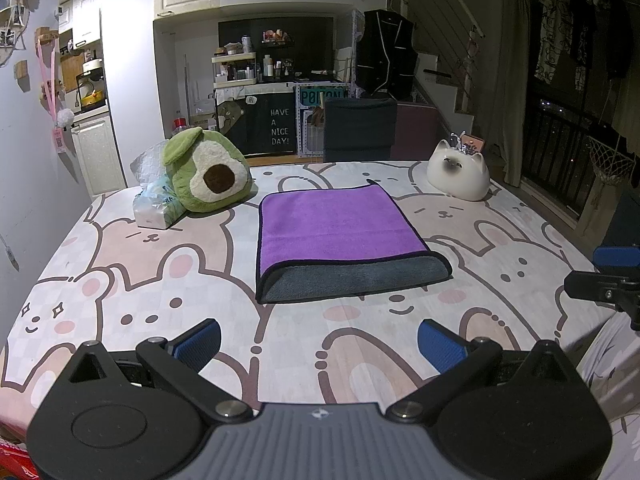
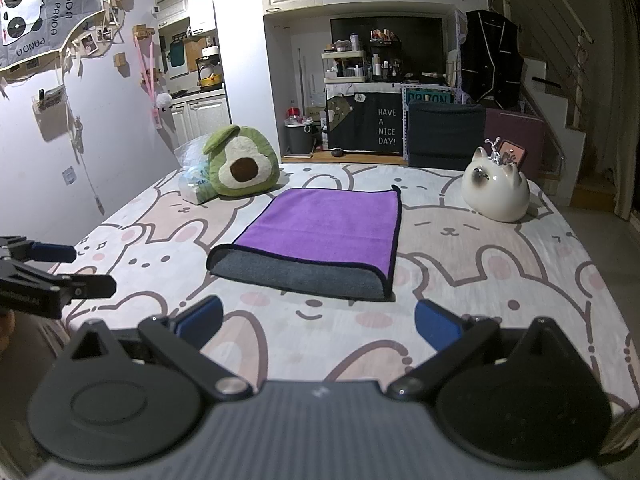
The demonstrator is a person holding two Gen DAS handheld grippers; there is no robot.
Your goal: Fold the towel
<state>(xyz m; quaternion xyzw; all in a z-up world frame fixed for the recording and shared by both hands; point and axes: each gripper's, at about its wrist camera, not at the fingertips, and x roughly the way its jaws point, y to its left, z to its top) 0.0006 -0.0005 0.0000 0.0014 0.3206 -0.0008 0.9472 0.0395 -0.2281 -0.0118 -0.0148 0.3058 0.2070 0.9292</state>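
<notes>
A purple towel with a grey underside lies folded flat in the middle of the bunny-print table; its grey fold faces me. It also shows in the right wrist view. My left gripper is open and empty, held above the table just short of the towel's near edge. My right gripper is open and empty, also short of the near edge. The right gripper shows at the right edge of the left wrist view. The left gripper shows at the left edge of the right wrist view.
An avocado plush and a tissue pack sit at the table's far left. A white cat-shaped ceramic sits at the far right. A dark chair stands behind the table.
</notes>
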